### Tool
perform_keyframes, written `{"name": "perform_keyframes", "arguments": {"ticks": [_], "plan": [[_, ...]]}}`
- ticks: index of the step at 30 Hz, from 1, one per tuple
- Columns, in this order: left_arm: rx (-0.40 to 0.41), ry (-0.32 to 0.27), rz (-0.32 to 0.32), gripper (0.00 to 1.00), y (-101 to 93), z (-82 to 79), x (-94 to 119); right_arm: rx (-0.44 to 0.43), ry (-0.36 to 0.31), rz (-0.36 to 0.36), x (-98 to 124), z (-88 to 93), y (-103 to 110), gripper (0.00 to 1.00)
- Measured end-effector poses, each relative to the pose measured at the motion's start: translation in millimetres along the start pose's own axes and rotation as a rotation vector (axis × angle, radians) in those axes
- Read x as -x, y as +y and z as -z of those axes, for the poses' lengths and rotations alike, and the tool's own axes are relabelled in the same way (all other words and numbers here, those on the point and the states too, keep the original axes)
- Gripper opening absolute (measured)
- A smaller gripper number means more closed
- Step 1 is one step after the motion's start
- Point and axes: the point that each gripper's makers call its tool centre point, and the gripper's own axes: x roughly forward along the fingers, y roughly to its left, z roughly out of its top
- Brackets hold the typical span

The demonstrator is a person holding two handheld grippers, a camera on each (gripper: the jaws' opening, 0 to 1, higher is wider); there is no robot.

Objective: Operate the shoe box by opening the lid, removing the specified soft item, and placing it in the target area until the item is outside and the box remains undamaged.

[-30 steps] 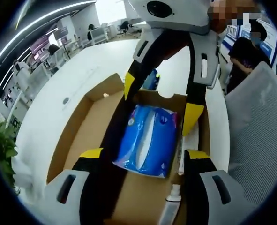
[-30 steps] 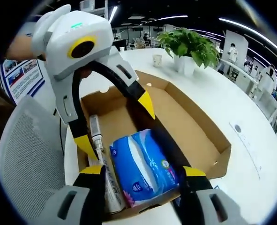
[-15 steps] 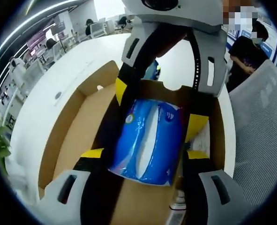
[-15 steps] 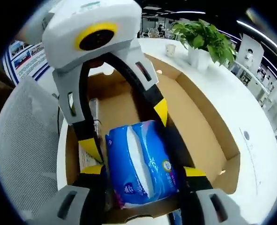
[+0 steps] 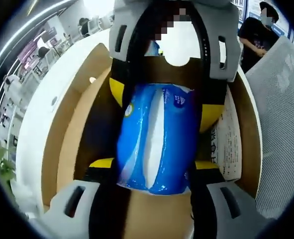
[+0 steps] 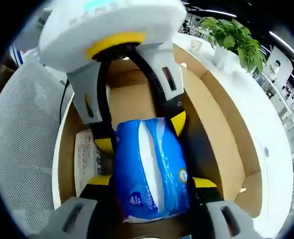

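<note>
White table (image 5: pixel 62 94) bears open shoe box (image 6: pixel 221 124); both grippers flank tissue pack (image 5: pixel 156 139).

white table (image 5: pixel 42 119) under open cardboard shoe box (image 5: pixel 72 134), potted plant (image 6: pixel 234 37) and paper cup (image 6: pixel 195 46)

- A second ago both tongs hung above the open shoe box (image 5: pixel 72 144) with the blue tissue pack (image 5: pixel 156 139) lying loose under them. Now the left tongs (image 5: pixel 149 164) and the right tongs (image 6: pixel 149 181) have come down close around the tissue pack from both ends.
- The yellow tips sit right beside the tissue pack's sides now.
- The tissue pack looks much bigger because both cameras moved closer to it.
</note>
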Motion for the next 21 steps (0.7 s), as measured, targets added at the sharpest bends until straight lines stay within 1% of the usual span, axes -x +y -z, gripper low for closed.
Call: {"name": "perform_keyframes", "arguments": {"ticks": [5,8,9,11,13,17,19,21], "plan": [[-0.012,0.006,0.003,0.57,-3.3,7.7,5.2,-0.001,-0.014,-0.009,-0.2,-6.3,5.9,0.55],[-0.014,0.012,0.004,0.56,-3.8,14.2,9.2,0.005,-0.016,-0.007,0.9,-9.2,6.9,0.57],[-0.019,0.014,0.005,0.56,-4.1,17.8,11.6,0.018,-0.021,-0.004,1.4,-11.3,6.8,0.57],[-0.026,0.028,0.008,0.56,-4.6,24.9,15.7,0.047,-0.011,0.001,3.1,-13.8,6.9,0.58],[-0.023,0.028,0.008,0.57,-4.5,29.3,19.7,0.073,0.001,0.001,2.4,-15.4,6.8,0.59],[0.018,-0.002,0.004,0.58,-0.6,27.1,24.6,0.078,0.005,-0.006,-2.6,-20.6,5.9,0.61],[0.037,-0.023,0.002,0.61,1.4,22.1,26.1,0.083,0.008,-0.009,-5.0,-21.8,6.4,0.62],[0.051,-0.026,0.006,0.63,2.6,20.0,25.7,0.087,0.020,-0.014,-8.8,-21.4,6.0,0.62]]}}
